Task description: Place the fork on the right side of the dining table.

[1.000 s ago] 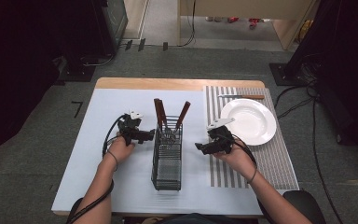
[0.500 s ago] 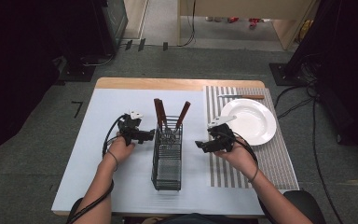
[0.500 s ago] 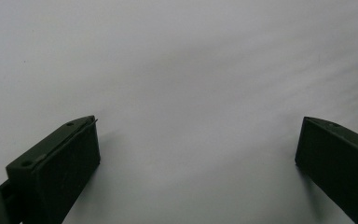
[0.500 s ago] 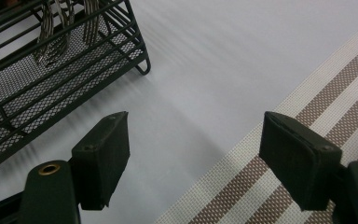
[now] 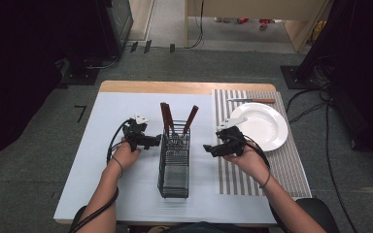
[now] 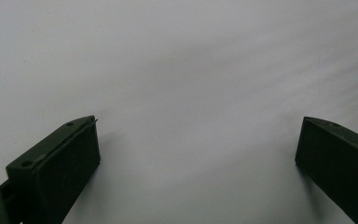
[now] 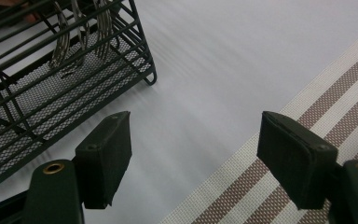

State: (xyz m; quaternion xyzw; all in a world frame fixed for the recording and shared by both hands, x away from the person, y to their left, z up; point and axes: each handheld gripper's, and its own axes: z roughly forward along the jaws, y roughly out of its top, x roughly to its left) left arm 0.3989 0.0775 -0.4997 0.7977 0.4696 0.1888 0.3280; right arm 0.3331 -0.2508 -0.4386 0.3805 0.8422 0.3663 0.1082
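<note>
A black wire cutlery basket (image 5: 175,167) lies on the white table cover between my two grippers. Three brown-handled utensils (image 5: 166,116) stick out of its far end. My left gripper (image 5: 156,141) sits just left of the basket, pointing at it. Its jaws are open over bare white cover (image 6: 196,154), with nothing between them. My right gripper (image 5: 208,148) sits just right of the basket, also open and empty (image 7: 193,154). In the right gripper view the basket's corner (image 7: 51,93) is at upper left, with metal utensil heads (image 7: 77,37) inside it.
A striped placemat (image 5: 291,160) covers the table's right side and bears a white plate (image 5: 262,127). A brown-handled knife (image 5: 251,100) lies beyond the plate. The placemat's edge (image 7: 307,98) runs under my right gripper. Cables trail from both grippers.
</note>
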